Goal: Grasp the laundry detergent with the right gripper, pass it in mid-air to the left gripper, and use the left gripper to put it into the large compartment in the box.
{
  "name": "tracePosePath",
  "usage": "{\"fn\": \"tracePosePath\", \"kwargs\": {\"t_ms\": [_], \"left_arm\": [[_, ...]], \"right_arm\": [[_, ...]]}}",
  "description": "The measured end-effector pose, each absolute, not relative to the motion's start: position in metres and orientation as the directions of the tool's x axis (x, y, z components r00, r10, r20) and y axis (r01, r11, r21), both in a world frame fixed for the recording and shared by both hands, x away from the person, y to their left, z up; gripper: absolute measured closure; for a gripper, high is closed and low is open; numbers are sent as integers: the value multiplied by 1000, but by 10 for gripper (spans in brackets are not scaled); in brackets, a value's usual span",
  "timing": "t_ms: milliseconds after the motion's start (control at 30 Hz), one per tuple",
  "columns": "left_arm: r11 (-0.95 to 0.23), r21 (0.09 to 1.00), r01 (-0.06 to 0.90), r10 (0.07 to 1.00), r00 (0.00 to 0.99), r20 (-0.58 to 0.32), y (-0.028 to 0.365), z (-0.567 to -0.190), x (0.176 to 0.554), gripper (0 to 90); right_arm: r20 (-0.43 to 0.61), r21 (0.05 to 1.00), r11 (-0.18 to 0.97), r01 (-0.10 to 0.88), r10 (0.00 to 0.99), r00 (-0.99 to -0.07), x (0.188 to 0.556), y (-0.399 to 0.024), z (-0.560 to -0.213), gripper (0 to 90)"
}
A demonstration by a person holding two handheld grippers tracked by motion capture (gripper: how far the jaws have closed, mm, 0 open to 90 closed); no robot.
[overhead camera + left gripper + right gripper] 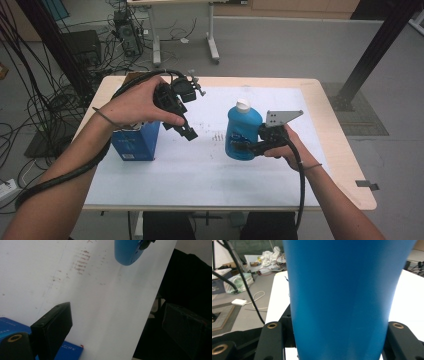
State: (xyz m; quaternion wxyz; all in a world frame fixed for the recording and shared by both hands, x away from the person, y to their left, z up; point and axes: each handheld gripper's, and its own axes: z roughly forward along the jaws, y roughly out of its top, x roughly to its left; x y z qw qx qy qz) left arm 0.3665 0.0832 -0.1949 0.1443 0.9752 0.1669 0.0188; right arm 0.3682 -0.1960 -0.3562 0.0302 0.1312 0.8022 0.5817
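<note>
R gripper (248,146) clamps blue bottle (243,131) w/ white cap, held upright mid-table over white sheet (200,170); label hard to read, bottle base not clearly visible. L gripper (184,127) jaws spread wide, nothing between, raised just right of blue box (135,142). L hand (137,105) hides box top
</note>
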Motion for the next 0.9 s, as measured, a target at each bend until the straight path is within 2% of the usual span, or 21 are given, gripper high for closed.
{"fn": "tracePosePath", "kwargs": {"t_ms": [367, 900], "left_arm": [[-936, 262, 237, 237, 971, -33, 73, -185, 364, 97], [-959, 232, 163, 163, 986, -20, 47, -169, 359, 100]], "right_arm": [[100, 939, 311, 149, 169, -981, 365, -186, -352, 432], [101, 941, 314, 125, 90, -991, 360, -174, -347, 431]]}}
